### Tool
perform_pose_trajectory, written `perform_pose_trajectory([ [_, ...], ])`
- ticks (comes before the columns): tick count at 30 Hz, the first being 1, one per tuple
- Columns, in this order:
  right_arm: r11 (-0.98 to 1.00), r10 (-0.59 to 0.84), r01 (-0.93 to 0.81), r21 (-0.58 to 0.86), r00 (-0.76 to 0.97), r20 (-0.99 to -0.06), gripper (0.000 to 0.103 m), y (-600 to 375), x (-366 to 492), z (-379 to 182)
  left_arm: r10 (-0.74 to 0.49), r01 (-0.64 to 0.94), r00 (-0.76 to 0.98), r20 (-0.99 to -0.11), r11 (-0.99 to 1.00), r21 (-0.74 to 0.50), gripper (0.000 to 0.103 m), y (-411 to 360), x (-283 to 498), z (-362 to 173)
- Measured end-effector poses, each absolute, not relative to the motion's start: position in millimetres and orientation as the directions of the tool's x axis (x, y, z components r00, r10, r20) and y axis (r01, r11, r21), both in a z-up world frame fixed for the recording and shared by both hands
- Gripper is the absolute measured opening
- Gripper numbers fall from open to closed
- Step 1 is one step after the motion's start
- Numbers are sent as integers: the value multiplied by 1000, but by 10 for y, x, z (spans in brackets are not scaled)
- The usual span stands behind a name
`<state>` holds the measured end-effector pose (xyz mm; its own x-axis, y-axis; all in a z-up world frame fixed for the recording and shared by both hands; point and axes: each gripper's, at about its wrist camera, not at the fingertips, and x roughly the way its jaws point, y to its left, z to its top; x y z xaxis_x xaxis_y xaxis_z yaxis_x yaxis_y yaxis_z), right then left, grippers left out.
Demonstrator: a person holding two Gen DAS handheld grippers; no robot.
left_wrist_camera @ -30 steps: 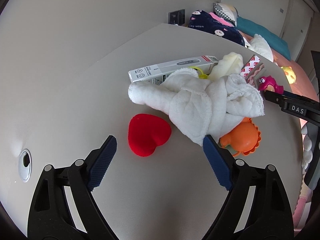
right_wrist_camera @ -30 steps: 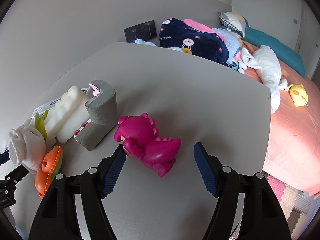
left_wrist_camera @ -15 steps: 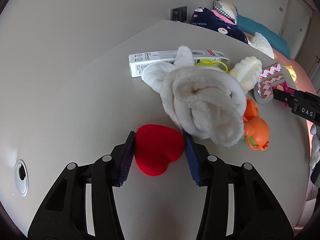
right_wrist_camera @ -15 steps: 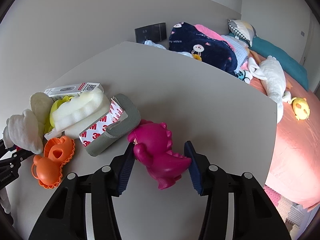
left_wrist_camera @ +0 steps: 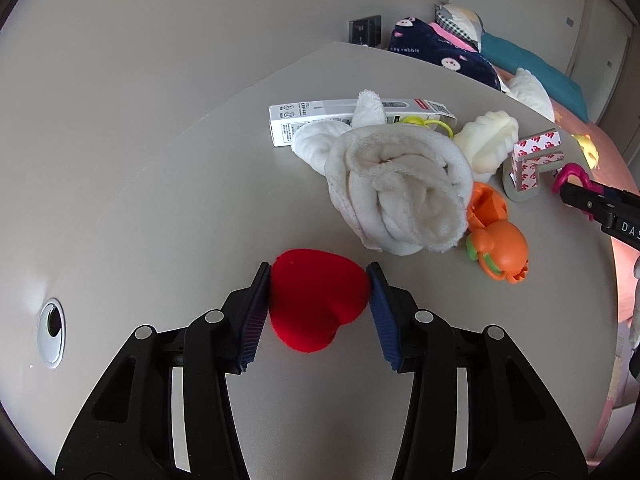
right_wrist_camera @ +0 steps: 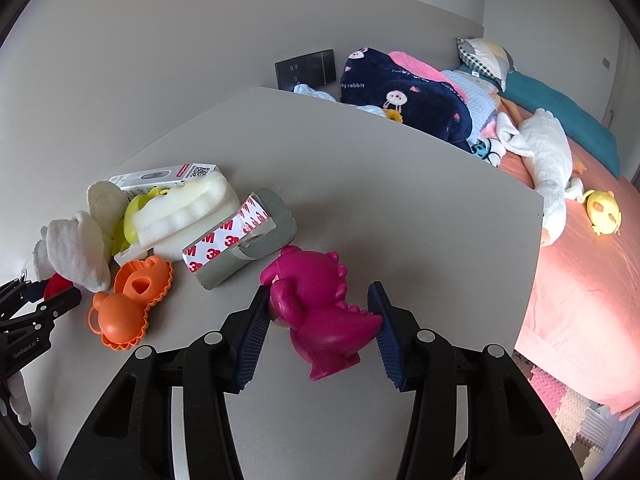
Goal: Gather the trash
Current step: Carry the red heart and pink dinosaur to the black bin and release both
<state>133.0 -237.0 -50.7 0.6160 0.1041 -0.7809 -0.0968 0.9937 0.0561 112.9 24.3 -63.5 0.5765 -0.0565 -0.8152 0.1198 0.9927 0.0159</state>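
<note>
Red heart (left_wrist_camera: 316, 304), low centre of the left view, sits pinched by the left gripper (left_wrist_camera: 318, 306). The right gripper (right_wrist_camera: 320, 312) clamps the magenta dinosaur (right_wrist_camera: 324, 312); its far side is hidden.

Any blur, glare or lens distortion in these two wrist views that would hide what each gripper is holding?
Left wrist view: sharp, strong fisheye bending of the table edge, dark corner vignette; red heart clear between the left gripper pads. Right wrist view: equally sharp; pink bedding washed out at right, magenta dinosaur plain in the right gripper.
</note>
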Motion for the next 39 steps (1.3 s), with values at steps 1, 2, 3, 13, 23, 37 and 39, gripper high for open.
perform_pose_trajectory([
  [1, 994, 106, -96, 59, 614, -782, 51, -2379, 1302, -492, -55, 116, 578, -814, 993, 16, 47, 236, 1095, -618],
  [2, 993, 113, -94, 70, 608, -786, 51, -2390, 1274, -479, -53, 112, 580, -813, 994, 16, 47, 229, 1062, -601],
  [3, 992, 122, -91, 84, 602, -789, 51, -2406, 1242, -465, -52, 110, 582, -812, 994, 15, 47, 216, 1029, -584],
  [13, 991, 134, -91, 99, 620, -773, 51, -2505, 820, -247, -114, 146, 611, -783, 989, -30, 47, -61, 680, -332],
  [23, 990, 141, -91, 108, 637, -758, 51, -2678, 393, -90, -158, 192, 626, -763, 980, -45, 47, -394, 361, -137],
  [37, 993, 114, -54, 104, 660, -742, 51, -3003, -136, 16, -234, 292, 614, -754, 955, -58, 47, -993, 48, -38],
  [39, 994, 108, -46, 103, 662, -742, 51, -3047, -201, 16, -244, 306, 608, -756, 950, -60, 47, -1082, 22, -40],
])
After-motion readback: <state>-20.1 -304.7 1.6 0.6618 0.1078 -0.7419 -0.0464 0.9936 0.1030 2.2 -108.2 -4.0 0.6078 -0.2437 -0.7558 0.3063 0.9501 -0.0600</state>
